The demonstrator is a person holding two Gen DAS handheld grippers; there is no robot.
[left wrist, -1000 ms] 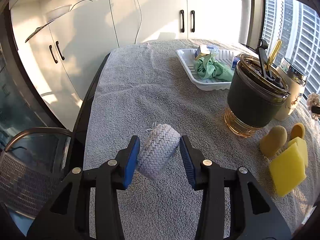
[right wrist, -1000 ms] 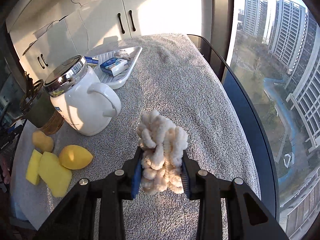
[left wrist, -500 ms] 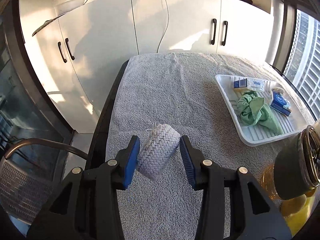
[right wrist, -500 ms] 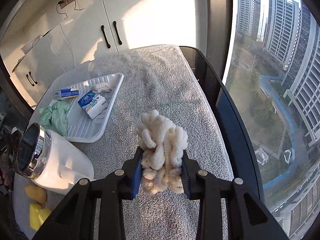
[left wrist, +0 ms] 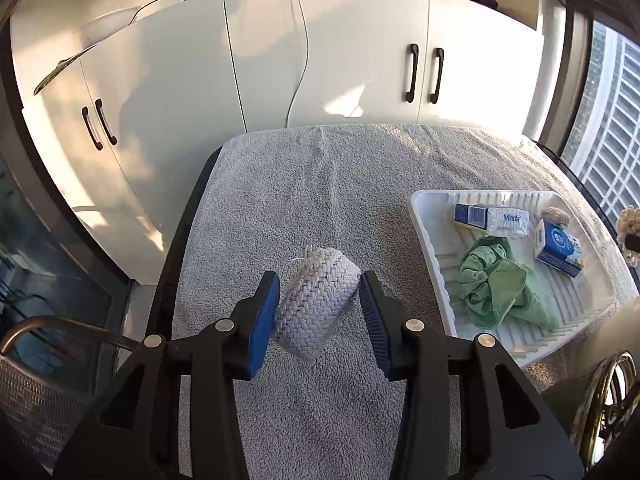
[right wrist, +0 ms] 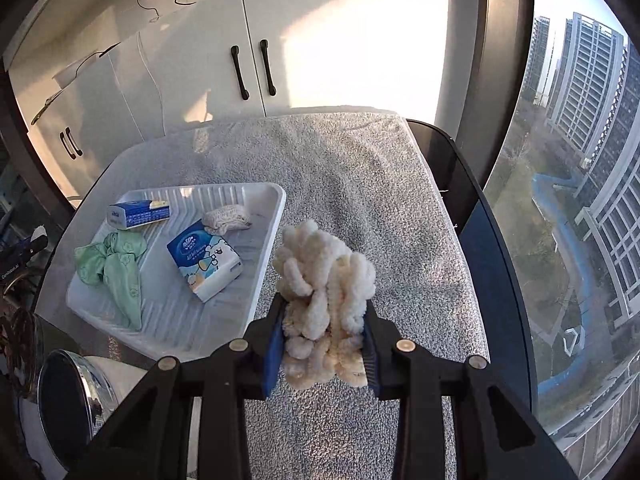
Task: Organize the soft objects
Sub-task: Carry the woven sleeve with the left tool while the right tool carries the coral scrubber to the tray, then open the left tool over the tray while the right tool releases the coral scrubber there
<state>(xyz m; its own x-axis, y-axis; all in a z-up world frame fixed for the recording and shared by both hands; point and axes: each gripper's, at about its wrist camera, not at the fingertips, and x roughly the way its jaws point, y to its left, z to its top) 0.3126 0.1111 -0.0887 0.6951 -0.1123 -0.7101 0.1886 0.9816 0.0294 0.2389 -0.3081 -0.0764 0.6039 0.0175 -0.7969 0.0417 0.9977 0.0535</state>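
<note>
Carried toward the white tray (right wrist: 262,256) near the table's far edge: braided pouch (left wrist: 318,304) clamped in left gripper (left wrist: 318,312), fluffy scrunchie (right wrist: 324,304) pinched in right gripper (right wrist: 324,344), both lifted clear for dropping among soft items.

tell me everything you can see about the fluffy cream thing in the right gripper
The fluffy cream thing is a bundle of thick, looped chenille-like cords, off-white and soft-looking. It stands upright, clamped low down between the blue pads of the right gripper, its top bulging free above them. It hangs over the grey towel, beside the white tray.
</note>
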